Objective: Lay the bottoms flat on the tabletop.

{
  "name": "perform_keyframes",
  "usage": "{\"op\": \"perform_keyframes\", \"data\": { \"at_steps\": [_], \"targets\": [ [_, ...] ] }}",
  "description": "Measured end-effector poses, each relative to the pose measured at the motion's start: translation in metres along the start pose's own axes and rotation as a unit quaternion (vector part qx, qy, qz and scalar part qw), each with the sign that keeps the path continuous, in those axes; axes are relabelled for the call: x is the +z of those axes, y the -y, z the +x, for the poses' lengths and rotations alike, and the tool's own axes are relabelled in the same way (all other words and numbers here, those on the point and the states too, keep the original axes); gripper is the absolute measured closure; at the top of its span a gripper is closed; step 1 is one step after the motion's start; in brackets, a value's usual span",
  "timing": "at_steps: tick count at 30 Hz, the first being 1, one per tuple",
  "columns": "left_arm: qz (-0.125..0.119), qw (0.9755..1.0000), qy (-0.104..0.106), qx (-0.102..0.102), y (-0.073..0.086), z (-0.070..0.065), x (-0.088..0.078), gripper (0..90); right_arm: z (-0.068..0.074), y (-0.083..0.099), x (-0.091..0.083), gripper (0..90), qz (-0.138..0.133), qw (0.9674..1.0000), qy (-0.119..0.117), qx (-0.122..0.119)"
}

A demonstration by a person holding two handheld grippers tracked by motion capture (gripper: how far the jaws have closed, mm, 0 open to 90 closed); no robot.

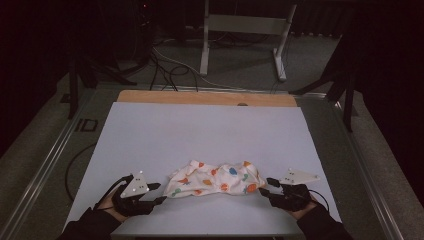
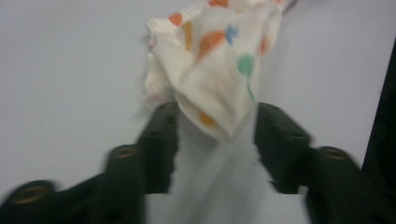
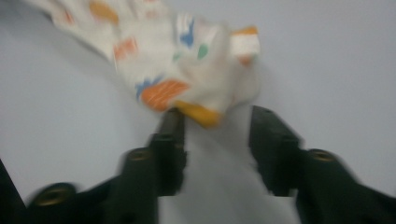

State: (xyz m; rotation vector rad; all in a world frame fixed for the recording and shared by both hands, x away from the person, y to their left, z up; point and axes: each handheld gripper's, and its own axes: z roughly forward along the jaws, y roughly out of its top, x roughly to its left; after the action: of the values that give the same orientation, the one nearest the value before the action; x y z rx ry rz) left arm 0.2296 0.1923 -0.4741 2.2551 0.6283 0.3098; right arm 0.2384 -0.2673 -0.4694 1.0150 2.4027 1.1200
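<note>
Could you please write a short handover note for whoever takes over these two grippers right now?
Left gripper: open, jaws apart at the left end of the patterned cloth, whose corner lies between them but is not pinched.
Right gripper: open, at the cloth's right end, not gripping.
Cloth: lies crumpled in a loose strip near the front of the white table cover.
Done: cloth is down on the table, both ends free.
Left: probably flattening or folding it; take a fresh grip first.
</note>
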Motion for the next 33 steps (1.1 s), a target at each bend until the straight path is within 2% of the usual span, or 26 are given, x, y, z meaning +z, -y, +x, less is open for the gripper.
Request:
{"op": "perform_keyframes", "data": {
  "at_steps": [1, 2, 3, 4, 6, 8, 12, 14, 18, 20, 25, 26, 28, 33],
  "targets": [
    [-0.005, 1.0, -0.002, -0.007, -0.002, 0.001, -0.001, 49.5, 0.0, 0.0, 0.0, 49.6, 0.0, 1.0, 0.0, 0.0],
    [-0.005, 1.0, -0.002, -0.007, -0.002, 0.001, -0.001, 43.9, 0.0, 0.0, 0.0, 49.6, 0.0, 1.0, 0.0, 0.0],
    [-0.018, 0.9997, -0.004, -0.015, -0.005, 0.002, -0.002, 36.7, -0.002, -0.008, -0.003, 37.6, -0.017, 0.9998, -0.005, 0.008],
    [-0.02, 0.9996, -0.007, -0.019, -0.007, 0.003, -0.002, 36.7, -0.002, -0.008, -0.003, 37.6, -0.017, 0.9998, -0.005, 0.008],
    [-0.019, 0.9994, -0.01, -0.027, -0.012, 0.005, -0.002, 32.2, -0.004, -0.013, -0.004, 31.9, -0.028, 0.9994, -0.013, 0.012],
    [-0.02, 0.9993, -0.011, -0.03, -0.018, 0.008, -0.003, 30.8, -0.006, -0.022, -0.007, 27.7, -0.045, 0.9989, -0.007, 0.008],
    [-0.02, 0.9991, -0.015, -0.034, -0.029, 0.016, 0.0, 30.8, -0.01, -0.033, -0.006, 27.7, -0.057, 0.9983, 0.002, 0.008],
    [-0.015, 0.999, -0.016, -0.038, -0.035, 0.021, 0.004, 30.9, -0.015, -0.045, -0.002, 30.1, -0.07, 0.9974, 0.014, 0.007],
    [-0.004, 0.9983, -0.024, -0.053, -0.046, 0.032, 0.015, 31.9, -0.02, -0.057, 0.007, 35.0, -0.075, 0.997, 0.011, 0.014],
    [0.002, 0.998, -0.017, -0.061, -0.052, 0.039, 0.023, 33.5, -0.021, -0.064, 0.018, 38.8, -0.067, 0.9976, 0.014, 0.014],
    [0.02, 0.9977, -0.014, -0.063, -0.061, 0.05, 0.046, 37.1, -0.024, -0.074, 0.049, 44.7, -0.036, 0.9992, 0.013, 0.009],
    [0.02, 0.9977, -0.014, -0.063, -0.061, 0.05, 0.046, 37.7, -0.024, -0.074, 0.049, 44.7, -0.036, 0.9992, 0.013, 0.009],
    [0.028, 0.9972, -0.007, -0.069, -0.064, 0.054, 0.061, 38.8, -0.026, -0.076, 0.065, 47.8, -0.017, 0.9997, 0.014, 0.012],
    [0.033, 0.9952, 0.003, -0.092, -0.065, 0.058, 0.085, 42.6, -0.029, -0.076, 0.083, 50.8, 0.011, 0.9997, 0.011, 0.017]
  ]
}}
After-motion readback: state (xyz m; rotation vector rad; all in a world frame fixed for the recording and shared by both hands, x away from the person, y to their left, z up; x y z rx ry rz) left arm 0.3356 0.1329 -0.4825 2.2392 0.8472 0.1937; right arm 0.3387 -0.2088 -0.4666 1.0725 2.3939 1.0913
